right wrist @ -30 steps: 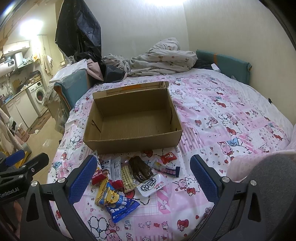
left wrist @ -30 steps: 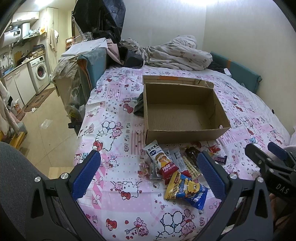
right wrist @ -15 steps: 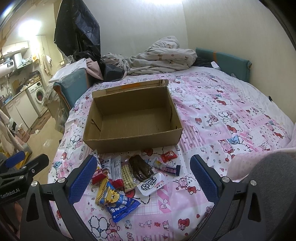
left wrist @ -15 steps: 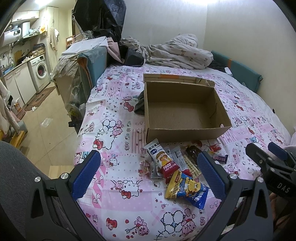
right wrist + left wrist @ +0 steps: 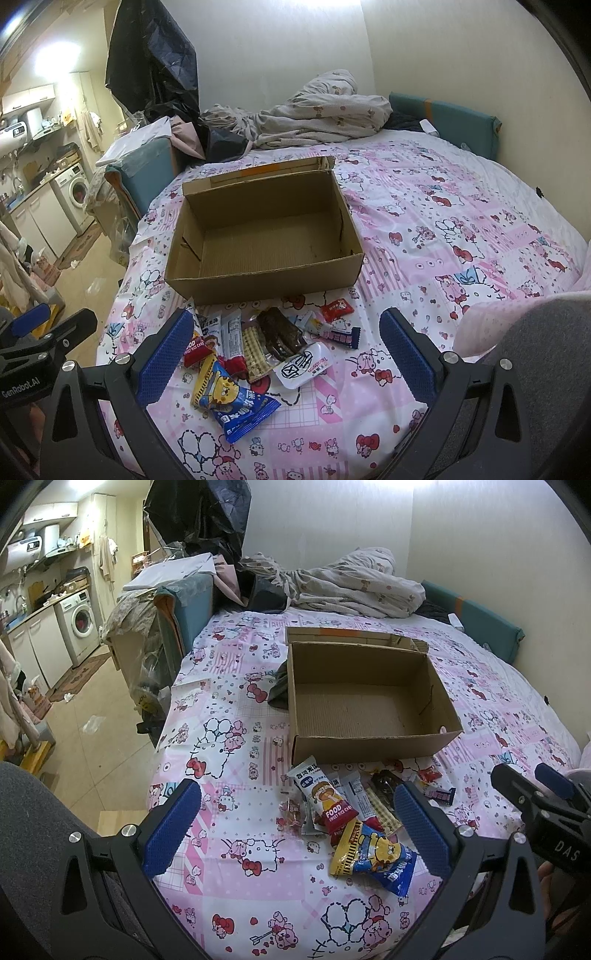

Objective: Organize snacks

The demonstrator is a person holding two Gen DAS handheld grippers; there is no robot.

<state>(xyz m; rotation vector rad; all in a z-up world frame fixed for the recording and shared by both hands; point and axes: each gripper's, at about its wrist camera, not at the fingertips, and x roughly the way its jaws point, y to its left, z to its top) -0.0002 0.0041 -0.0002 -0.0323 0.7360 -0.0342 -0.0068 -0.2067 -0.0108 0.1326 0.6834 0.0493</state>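
- Your left gripper [image 5: 297,829] and right gripper [image 5: 286,349] both hover with fingers apart, holding nothing.
- The snacks [image 5: 258,343] lie on the bed [image 5: 461,221], at 6 o'clock of the empty cardboard box [image 5: 264,236].

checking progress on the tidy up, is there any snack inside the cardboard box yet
No, the cardboard box shows only its bare corrugated floor, and the snack packets all lie on the bedsheet in front of it.
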